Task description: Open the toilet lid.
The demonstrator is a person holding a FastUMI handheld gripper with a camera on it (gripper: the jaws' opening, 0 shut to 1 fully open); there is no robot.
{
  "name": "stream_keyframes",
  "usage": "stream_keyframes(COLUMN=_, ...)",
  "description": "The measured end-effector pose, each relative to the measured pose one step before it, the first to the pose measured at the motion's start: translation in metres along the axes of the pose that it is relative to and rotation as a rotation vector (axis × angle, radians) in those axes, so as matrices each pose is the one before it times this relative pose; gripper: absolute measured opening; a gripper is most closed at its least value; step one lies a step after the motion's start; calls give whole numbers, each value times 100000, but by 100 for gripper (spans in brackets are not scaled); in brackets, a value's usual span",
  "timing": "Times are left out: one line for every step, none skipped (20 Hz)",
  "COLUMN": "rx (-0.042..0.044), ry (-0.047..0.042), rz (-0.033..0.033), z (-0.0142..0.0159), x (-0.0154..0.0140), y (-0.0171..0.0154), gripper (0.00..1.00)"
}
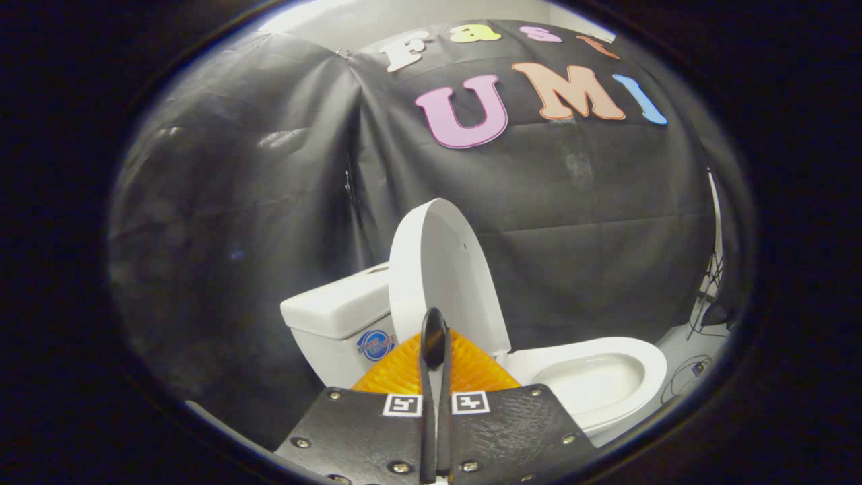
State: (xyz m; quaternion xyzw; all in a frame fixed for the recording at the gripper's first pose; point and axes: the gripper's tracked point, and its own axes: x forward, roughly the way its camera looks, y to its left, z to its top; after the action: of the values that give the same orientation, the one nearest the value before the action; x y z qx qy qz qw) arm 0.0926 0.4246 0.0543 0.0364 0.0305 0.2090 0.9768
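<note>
So the toilet is a plain white glossy one, smooth ceramic all round, sitting on the floor of the booth with the black wrinkly cloth wall hung behind it. The lid is up, standing near upright and a touch tilted back toward the tank. It's a rounded oval, thin edge facing the camera, with a matte white underside and a tiny dot on it near the upper part. The tank is a boxy thing with soft corners and a flat cap on top, and there's a small round blue sticker on its side.

The gripper points straight ahead at the base of the lid, roughly level and a bit above the bowl. Its two fingers are pressed together with basically no gap, nothing caught between them. The tips come up in a narrow rounded shape right in front of the lower part of the lid; can't tell if they're actually touching it. The pads behind the tips have a ribbed, ridged texture, fanning out like a wedge. Below that are two flat dark plates with a woven sort of grain, shiny screws along the edges, and two little square black-and-white markers side by side.

The bowl is open to the right of the fingers, oval, shiny inside, looks empty from this angle. Some cables trail on the floor past the toilet, by the wall.
</note>
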Motion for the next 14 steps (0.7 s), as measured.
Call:
stream_keyframes(rx=425, ry=-198, rz=1063, z=-77, x=51, y=240, gripper=2)
stream_keyframes(rx=43, ry=-303, rz=1130, z=-104, x=104, y=299, gripper=2)
stream_keyframes(rx=-170, ry=-414, rz=966, z=-115, x=20, y=194, gripper=2)
stream_keyframes(rx=-421, ry=-392, rz=504, z=59, x=88, y=186, gripper=2)
stream_keyframes(rx=-433, ry=-714, rz=116, z=43, x=72, y=106, gripper=2)
stream_keyframes(rx=-521, ry=-597, rz=-11, z=106, x=43, y=143, gripper=2)
stream_keyframes(rx=-646, ry=-687, rz=-90, z=36, x=44, y=46, gripper=2)
stream_keyframes(rx=-538, ry=-396, rz=285, z=-25, x=208, y=75, gripper=2)
stream_keyframes(rx=-401, ry=-455, rz=313, z=-32, x=-183, y=-75, gripper=2)
stream_keyframes(rx=-685, ry=207, rz=616, z=35, x=-140, y=78, gripper=3)
stream_keyframes(rx=-696, ry=-283, rz=1373, z=-71, x=135, y=19, gripper=5)
stream_keyframes(rx=-1112, ry=-366, rz=1830, z=151, x=13, y=111, gripper=10)
stream_keyframes(rx=-1167, ry=1154, rz=1483, z=-183, x=-13, y=103, gripper=10)
stream_keyframes(rx=-1050, ry=1057, rz=716, z=-52, x=-21, y=14, gripper=16)
